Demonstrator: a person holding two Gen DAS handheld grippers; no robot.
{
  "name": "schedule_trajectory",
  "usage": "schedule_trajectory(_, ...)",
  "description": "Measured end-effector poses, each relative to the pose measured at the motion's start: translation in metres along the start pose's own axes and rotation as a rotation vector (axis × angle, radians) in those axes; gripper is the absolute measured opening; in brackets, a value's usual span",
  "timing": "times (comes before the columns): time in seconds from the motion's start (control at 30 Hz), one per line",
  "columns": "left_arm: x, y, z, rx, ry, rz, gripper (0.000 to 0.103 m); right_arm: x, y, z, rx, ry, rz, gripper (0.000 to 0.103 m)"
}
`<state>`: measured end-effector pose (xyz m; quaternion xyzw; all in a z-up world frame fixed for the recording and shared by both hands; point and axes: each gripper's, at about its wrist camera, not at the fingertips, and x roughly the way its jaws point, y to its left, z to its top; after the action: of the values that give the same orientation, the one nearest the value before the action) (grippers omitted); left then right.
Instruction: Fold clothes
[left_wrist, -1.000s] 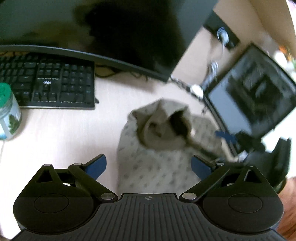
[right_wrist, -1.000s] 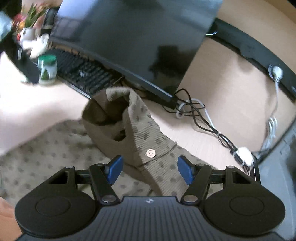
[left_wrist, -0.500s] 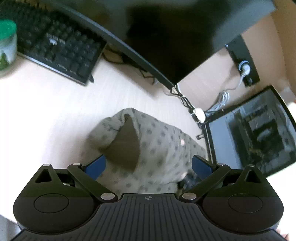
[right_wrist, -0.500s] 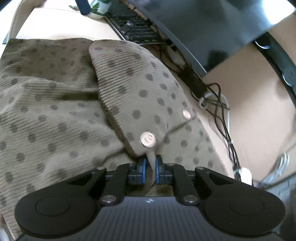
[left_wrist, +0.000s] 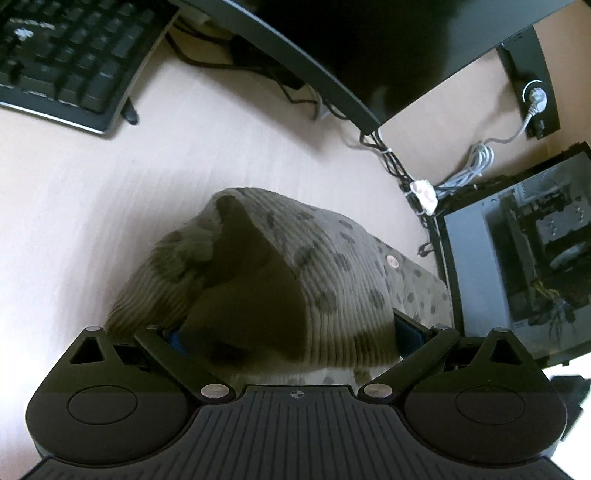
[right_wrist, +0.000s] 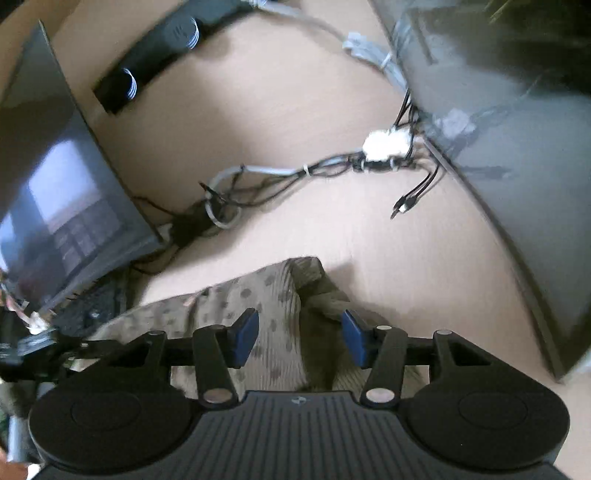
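Right gripper (right_wrist: 299, 338): jaws apart and opening, blue pads clear of the cloth on both sides; a fold of the garment (right_wrist: 280, 295) lies between and under them, not pinched. Left gripper (left_wrist: 291, 332): jaws spread wide, a raised hump of the garment (left_wrist: 325, 266) bulges up between them and covers most of both pads; cannot tell if the pads touch the cloth.

Garment is olive ribbed knit with dark dots, bunched on the pale desk (left_wrist: 92, 206). In the left view its plain inside shows as a dark hollow facing the camera, and a button (left_wrist: 390, 260) sits on the right slope. In the right view its edge ends just past the pads.

Beyond it: monitor (left_wrist: 369, 44) overhangs the desk at top, keyboard (left_wrist: 70, 62) upper left, well apart from the garment. Cable bundle (right_wrist: 295, 173) runs across the desk behind the garment. Glass-sided PC case (left_wrist: 524, 258) stands just right of the garment. Right view blurred.
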<state>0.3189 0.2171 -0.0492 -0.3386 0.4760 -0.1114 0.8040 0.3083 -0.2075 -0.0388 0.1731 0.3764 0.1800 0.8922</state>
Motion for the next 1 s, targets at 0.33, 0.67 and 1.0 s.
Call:
schedule_trajectory(0.33,0.006,-0.017,0.030,0.095,-0.058,0.008,0.021,0.063,0.046,0.031,-0.175,0.044,-0.026,0.007)
schedule_trajectory(0.67,-0.069,-0.047,-0.048,0.247,-0.064,-0.062,0.019,-0.050,0.044,0.005,-0.302,0.066,0.074,0.007)
schedule_trajectory(1.0,-0.071,-0.019,-0.122,0.159,0.036,0.087,0.059,-0.057,0.013,-0.045,-0.338,0.169,-0.041,0.029)
